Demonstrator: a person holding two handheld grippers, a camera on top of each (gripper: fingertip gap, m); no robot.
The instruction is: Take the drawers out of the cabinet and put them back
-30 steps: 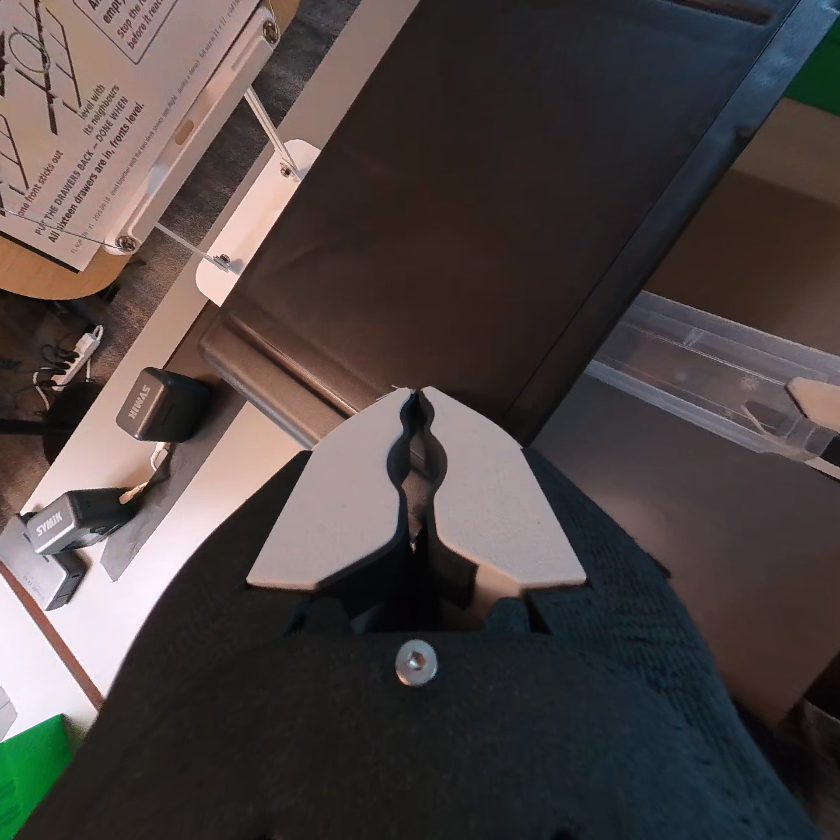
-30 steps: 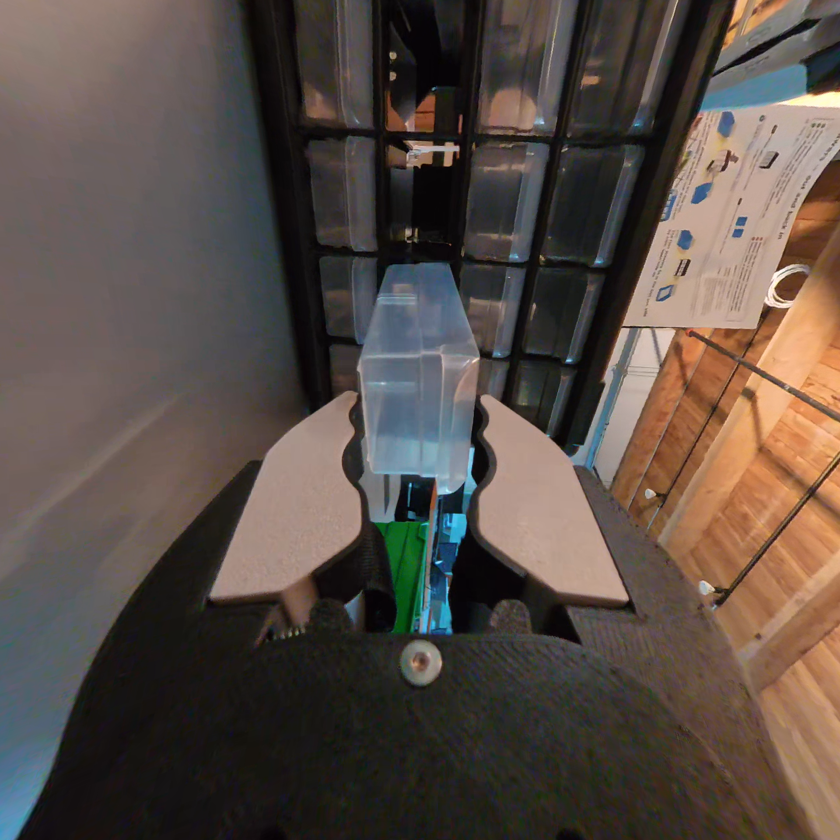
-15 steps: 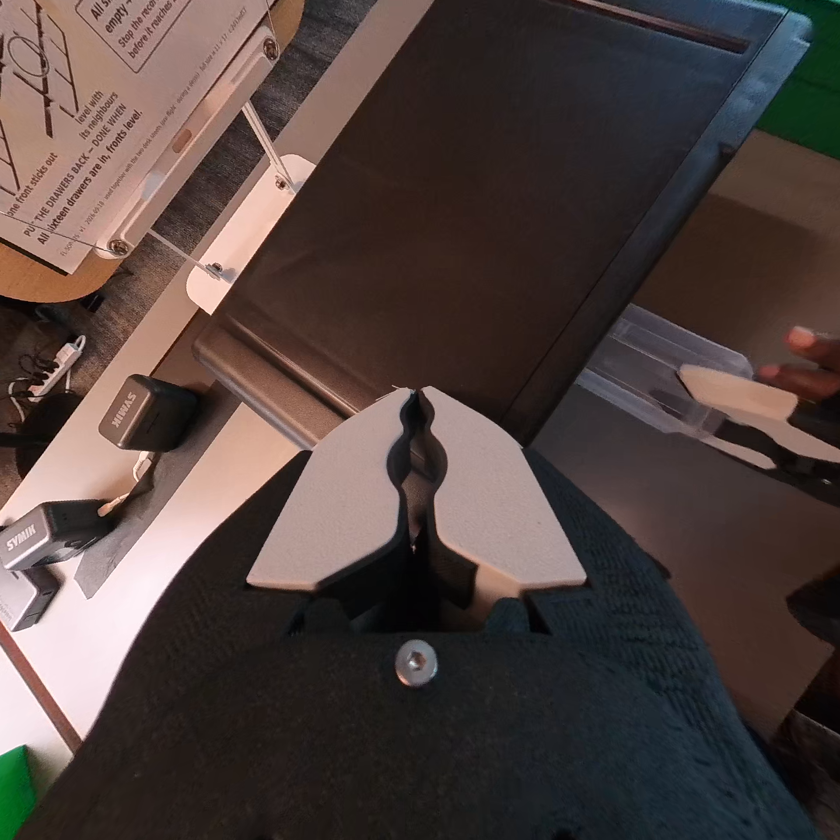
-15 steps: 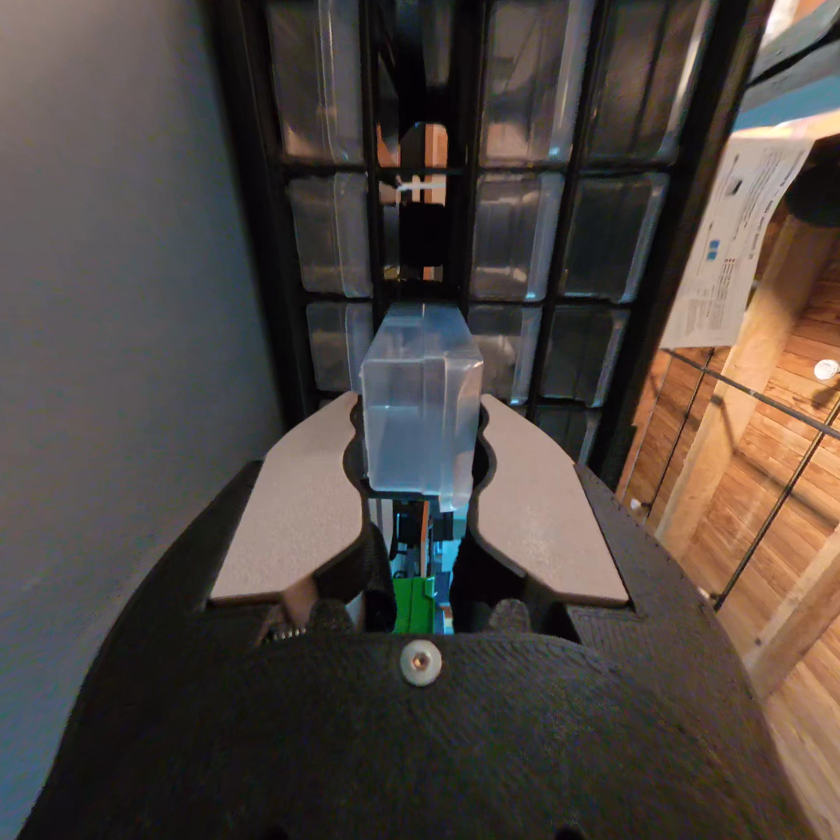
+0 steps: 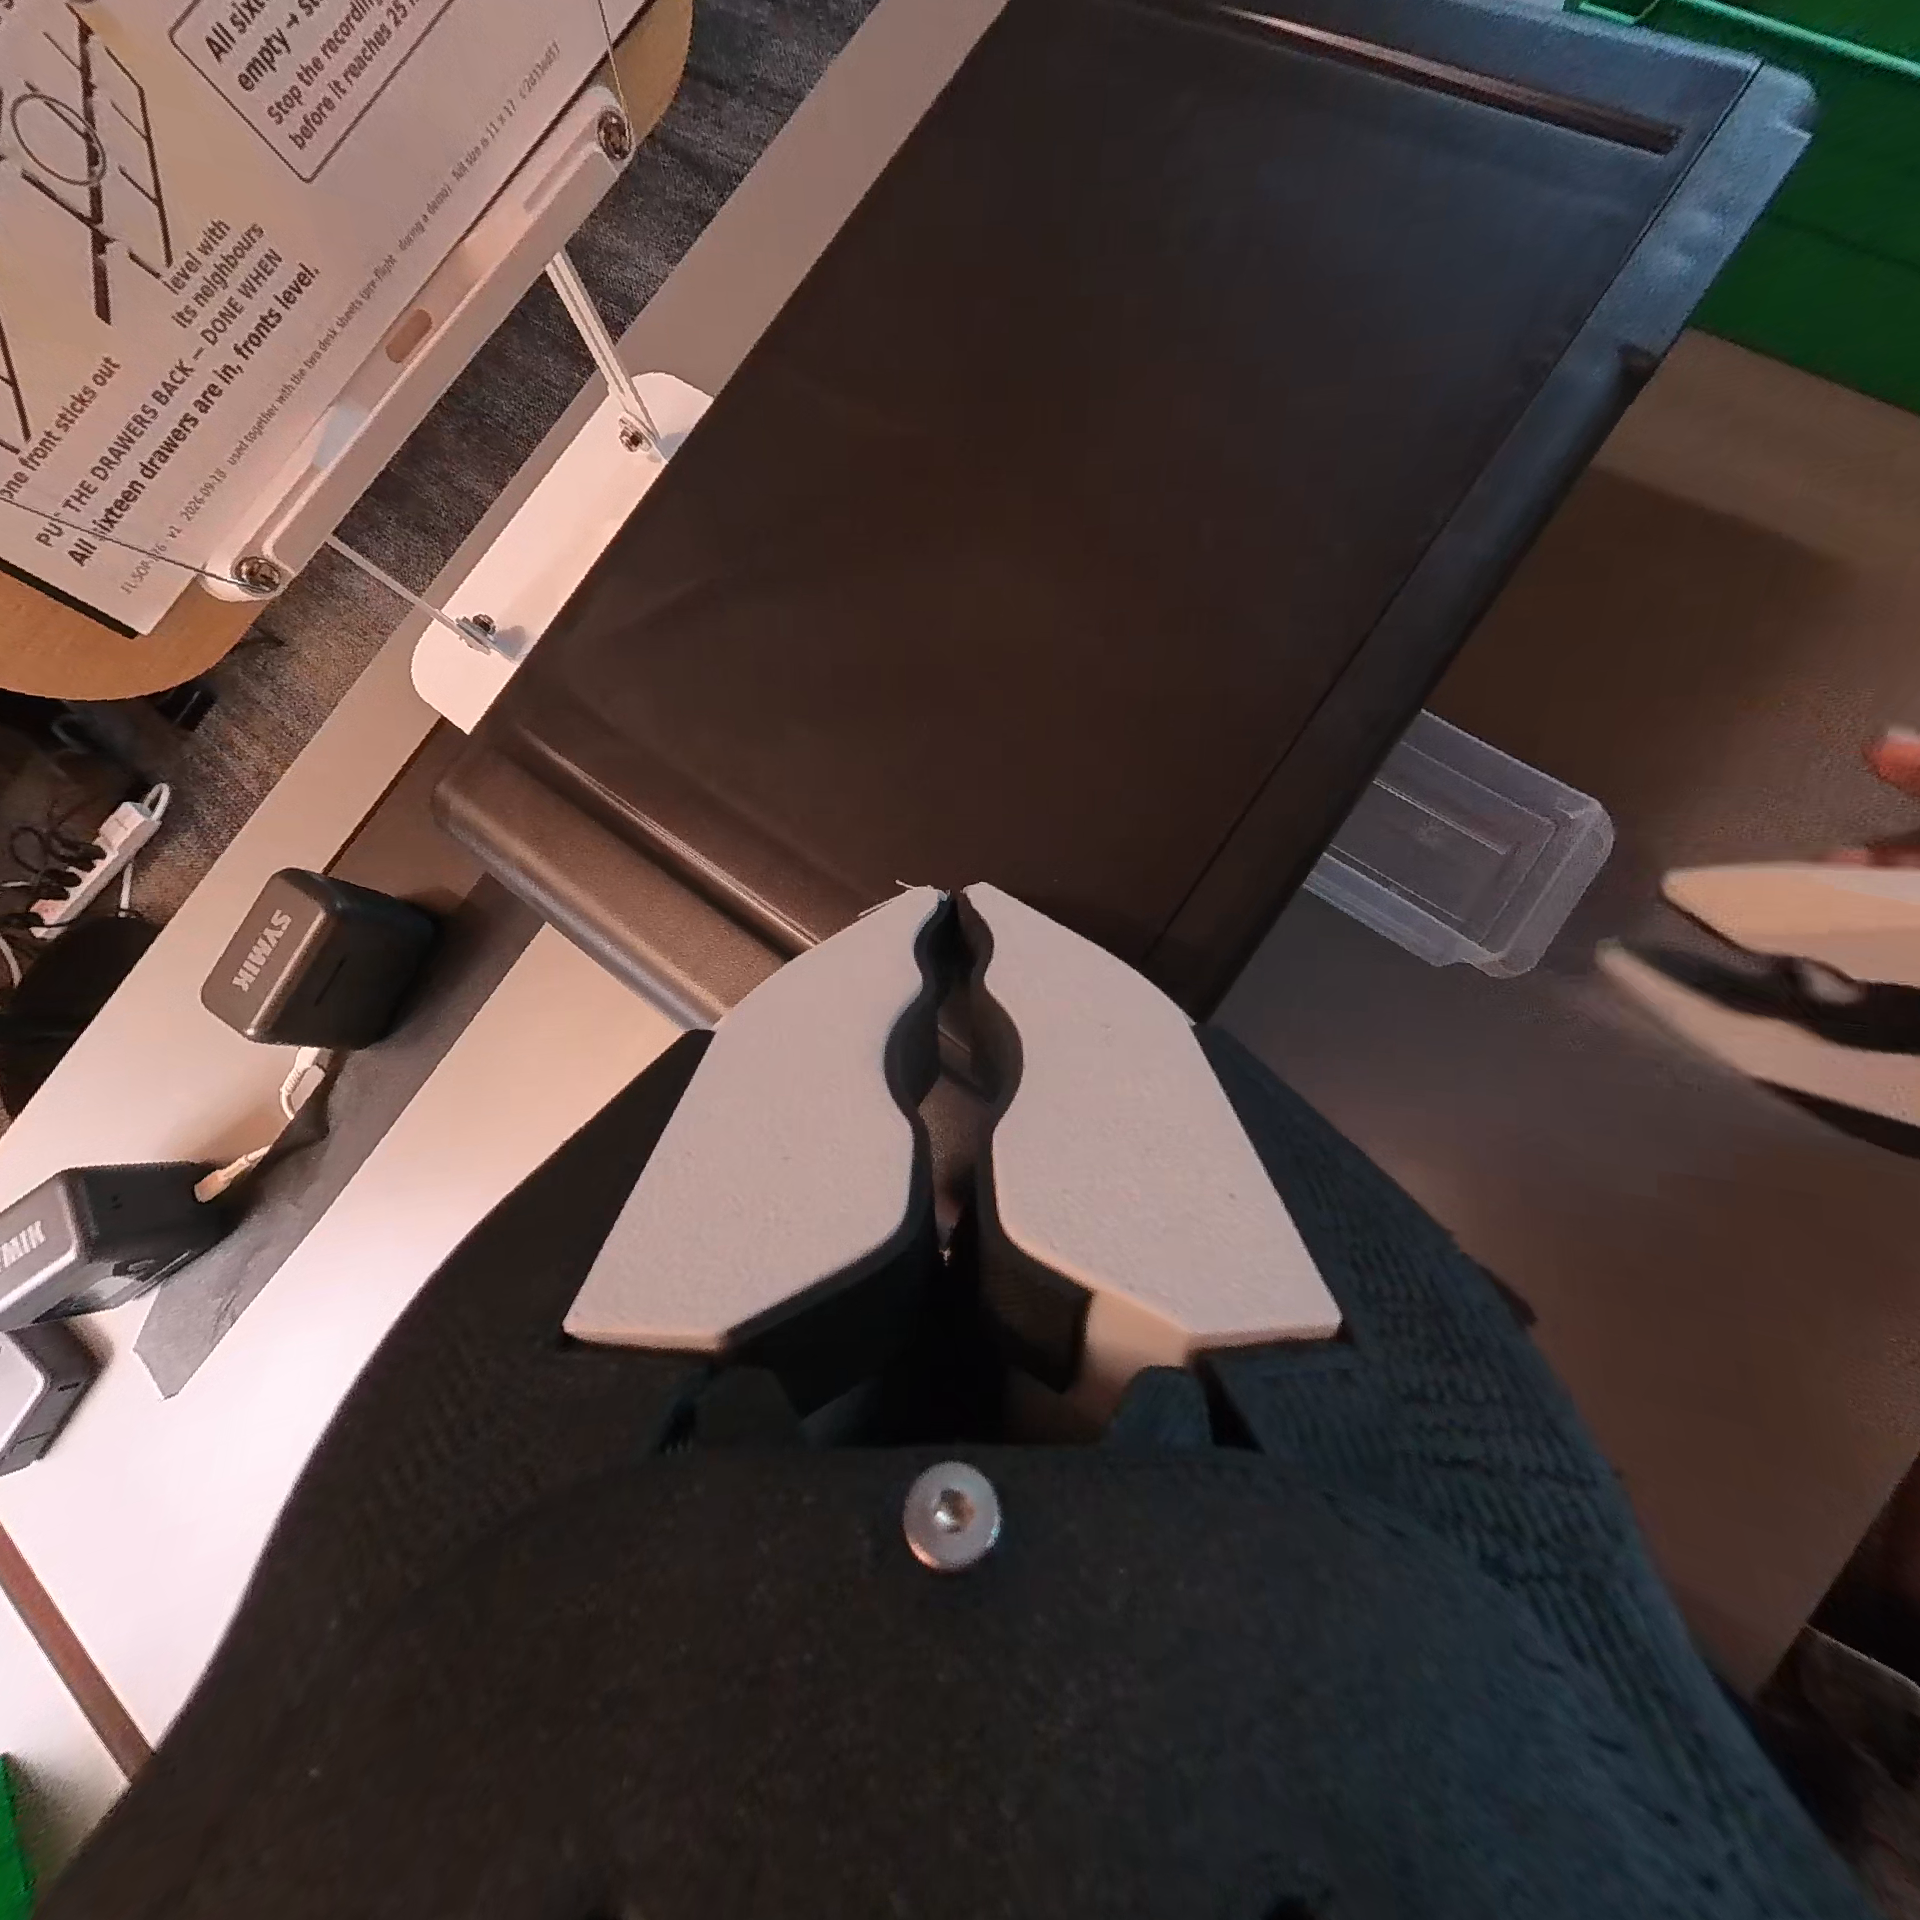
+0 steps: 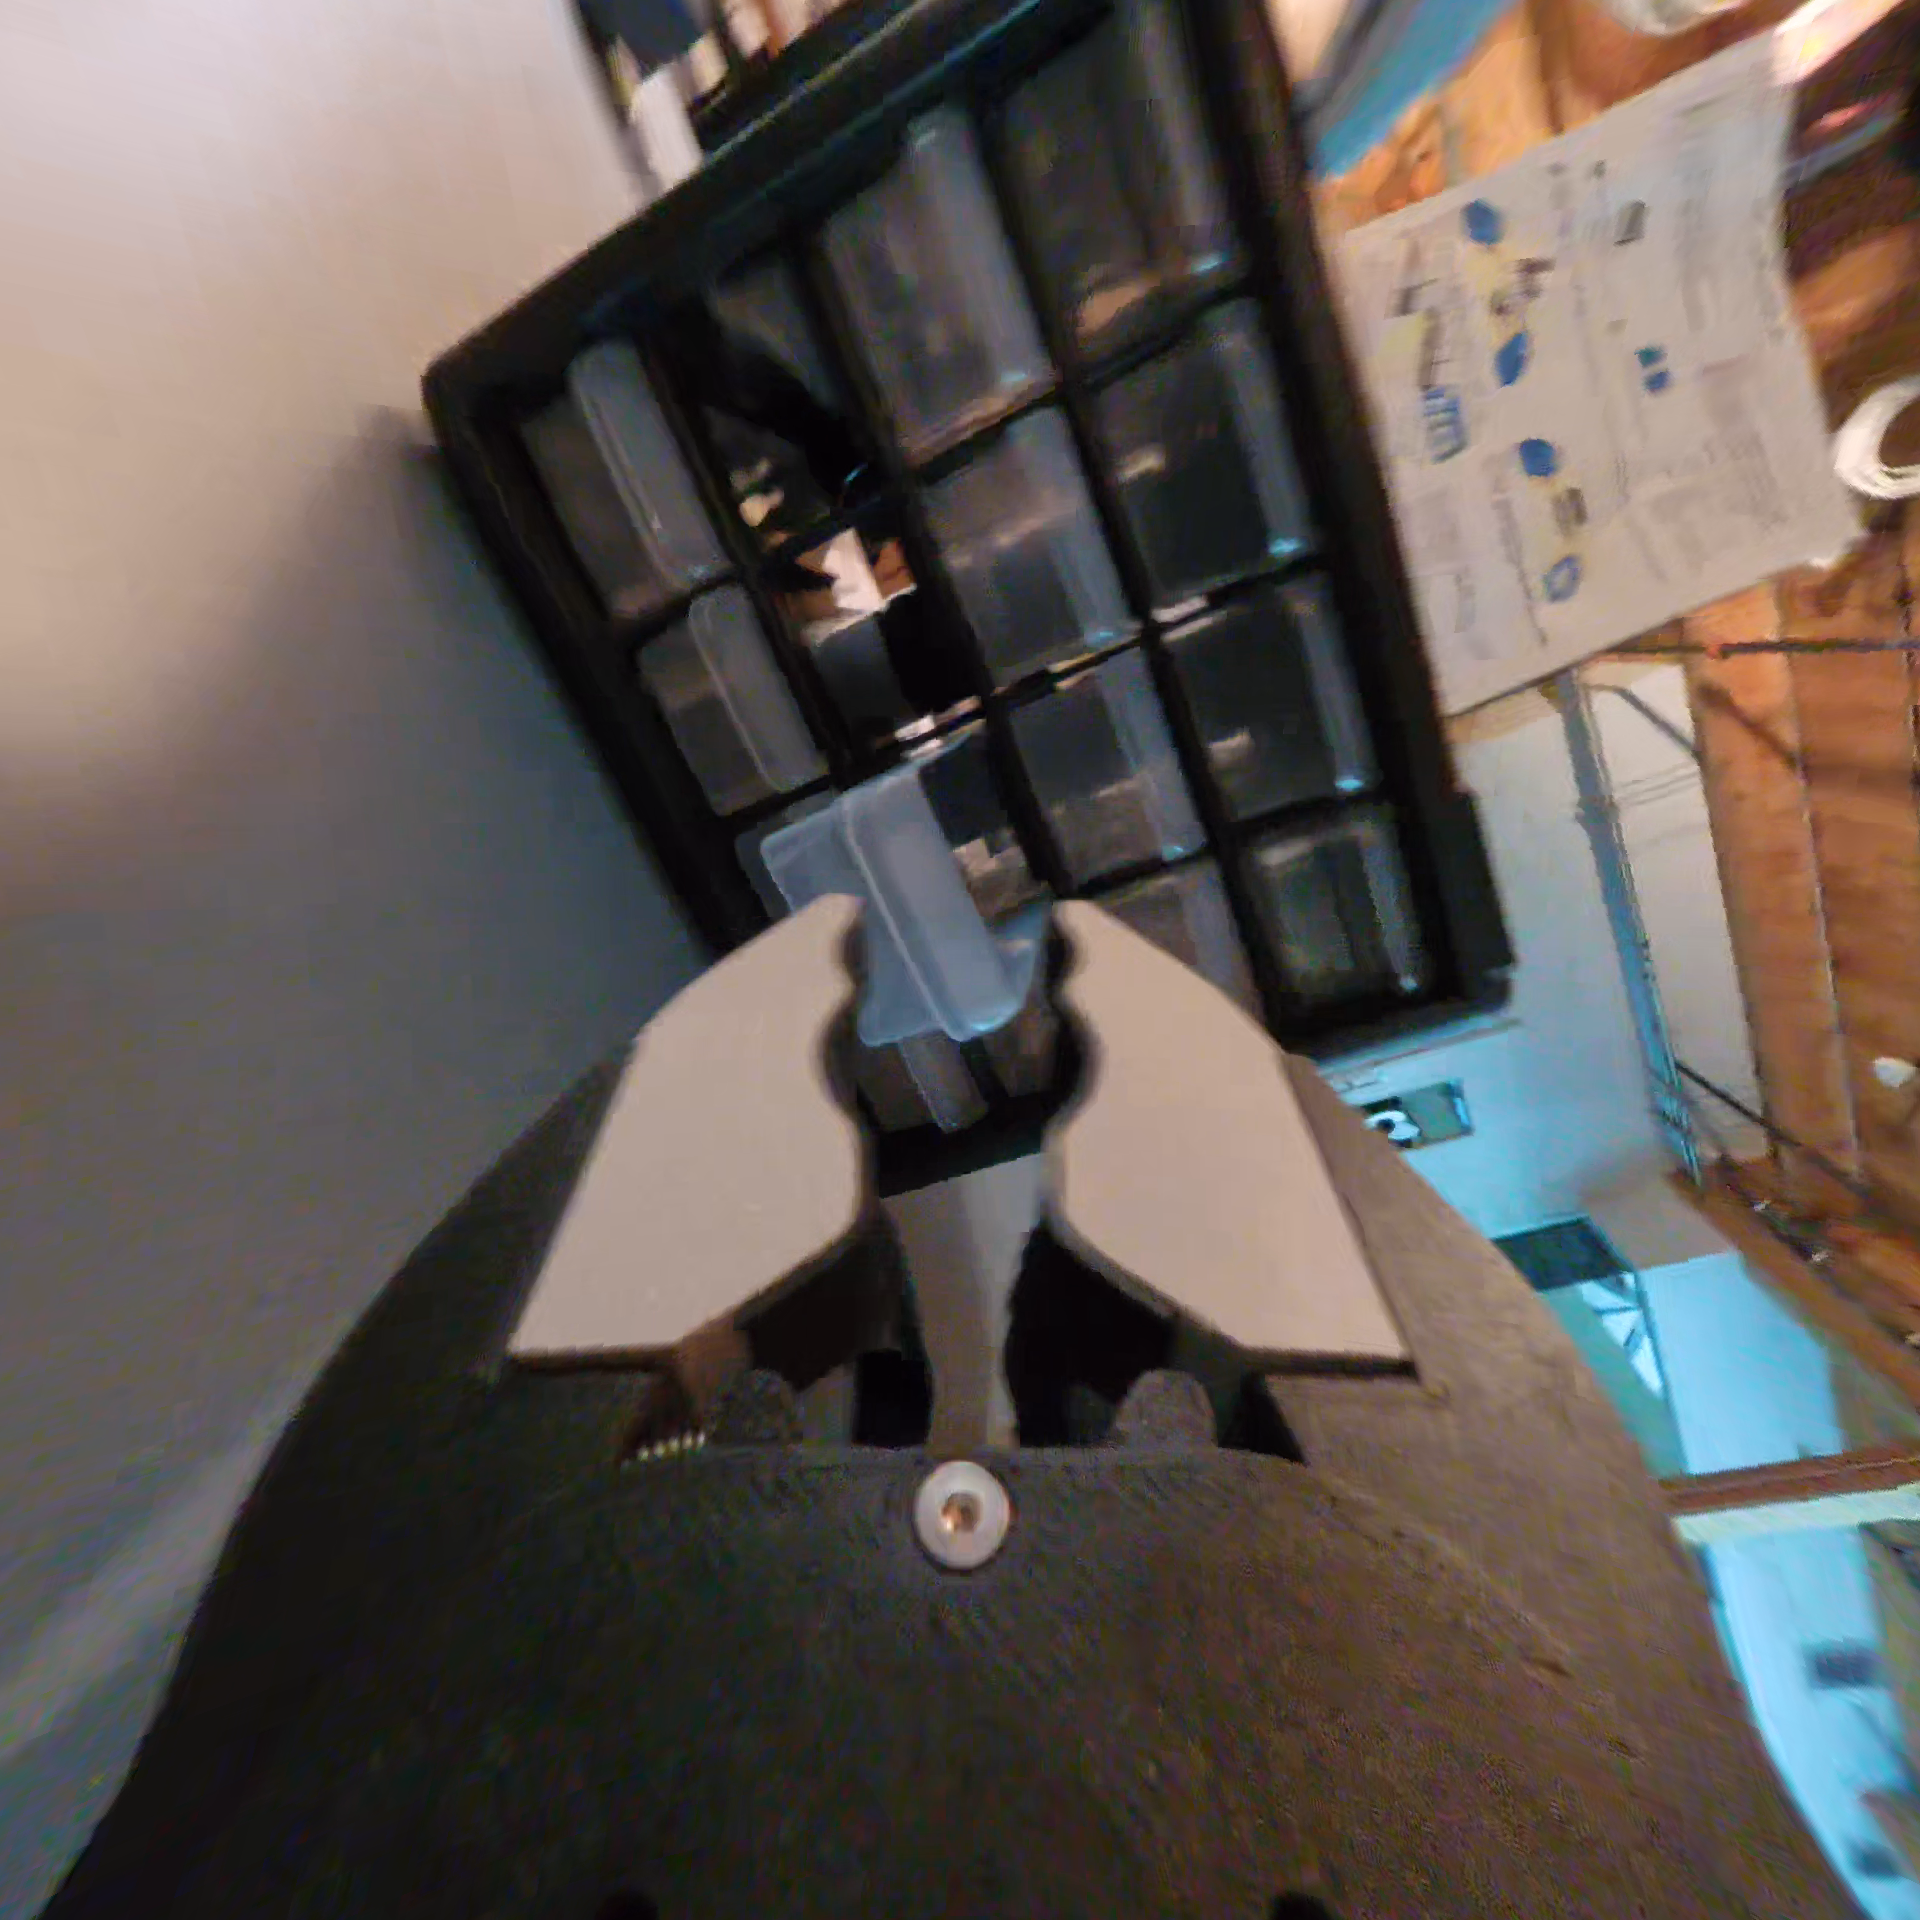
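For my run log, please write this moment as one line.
left gripper: shut, empty, over cabinet top | right gripper: shut on clear drawer | drawer partly out of cabinet front, image blurred

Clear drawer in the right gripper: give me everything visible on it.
The drawer is a small box of clear, slightly frosted plastic with a raised lip on its front face. It looks empty. The right gripper holds it by that front end, one finger on each side. It sits tilted, its far end at the front of the black cabinet. The left wrist view shows it sticking out past the cabinet's front edge, only partly inside.
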